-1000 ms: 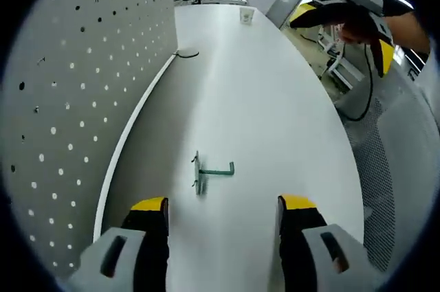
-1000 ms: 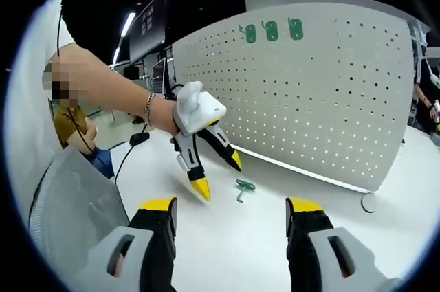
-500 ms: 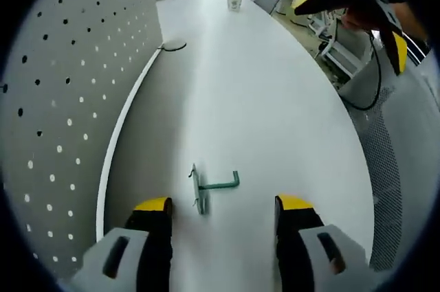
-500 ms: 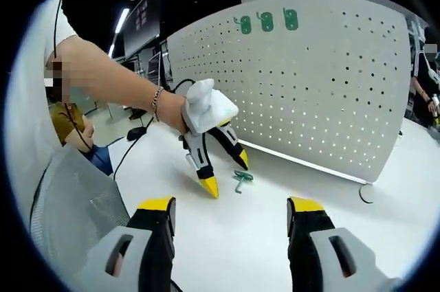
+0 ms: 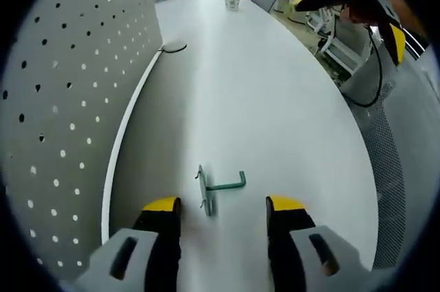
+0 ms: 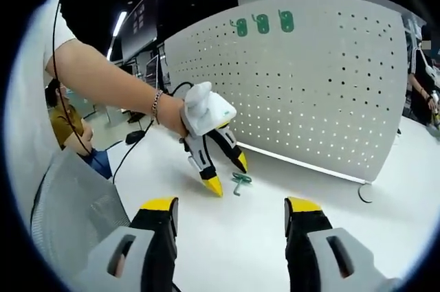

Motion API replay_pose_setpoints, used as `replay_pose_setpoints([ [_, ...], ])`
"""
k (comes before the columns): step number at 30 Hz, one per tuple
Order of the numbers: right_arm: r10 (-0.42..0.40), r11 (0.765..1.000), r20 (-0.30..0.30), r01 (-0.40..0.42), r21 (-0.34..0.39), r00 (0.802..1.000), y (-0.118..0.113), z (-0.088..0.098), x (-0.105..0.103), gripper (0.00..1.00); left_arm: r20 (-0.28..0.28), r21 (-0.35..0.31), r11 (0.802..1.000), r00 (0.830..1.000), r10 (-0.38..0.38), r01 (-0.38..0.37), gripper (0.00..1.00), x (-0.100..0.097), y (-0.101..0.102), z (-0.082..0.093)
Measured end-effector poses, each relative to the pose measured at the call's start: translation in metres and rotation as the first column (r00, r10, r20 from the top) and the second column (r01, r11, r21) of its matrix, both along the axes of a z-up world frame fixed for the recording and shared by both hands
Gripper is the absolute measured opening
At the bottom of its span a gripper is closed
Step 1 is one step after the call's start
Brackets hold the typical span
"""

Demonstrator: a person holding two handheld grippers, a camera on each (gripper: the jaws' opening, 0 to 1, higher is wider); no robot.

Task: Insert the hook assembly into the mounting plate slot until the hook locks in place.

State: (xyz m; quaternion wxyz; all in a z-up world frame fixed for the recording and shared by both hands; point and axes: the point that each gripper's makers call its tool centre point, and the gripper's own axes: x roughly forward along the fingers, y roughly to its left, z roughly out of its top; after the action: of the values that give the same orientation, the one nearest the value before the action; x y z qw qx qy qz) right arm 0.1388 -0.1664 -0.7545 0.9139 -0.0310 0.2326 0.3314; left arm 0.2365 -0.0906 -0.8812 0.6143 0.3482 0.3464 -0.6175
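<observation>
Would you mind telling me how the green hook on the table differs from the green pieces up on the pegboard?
The hook lies loose on the table, between the left gripper's open jaws; the green pieces sit mounted in a row of three near the pegboard's top edge. The hook shows a thin bent arm; the pieces look like flat plates. Both are green.
</observation>
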Motion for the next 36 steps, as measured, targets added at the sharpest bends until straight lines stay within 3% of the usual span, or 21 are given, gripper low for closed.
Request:
replay_pose_setpoints([
  [17, -0.027, 0.999, -0.011, 0.027, 0.03, 1.0, -0.005, 0.002, 0.001, 0.55, 0.016, 0.015, 0.994, 0.994, 0.109, -0.11, 0.06, 0.014, 0.004, 0.0],
  [36, -0.033, 0.999, -0.006, 0.033, 0.034, 0.999, -0.005, 0.002, -0.001, 0.54, 0.021, 0.004, 0.991, 0.991, 0.133, -0.133, 0.03, 0.014, 0.004, 0.001],
])
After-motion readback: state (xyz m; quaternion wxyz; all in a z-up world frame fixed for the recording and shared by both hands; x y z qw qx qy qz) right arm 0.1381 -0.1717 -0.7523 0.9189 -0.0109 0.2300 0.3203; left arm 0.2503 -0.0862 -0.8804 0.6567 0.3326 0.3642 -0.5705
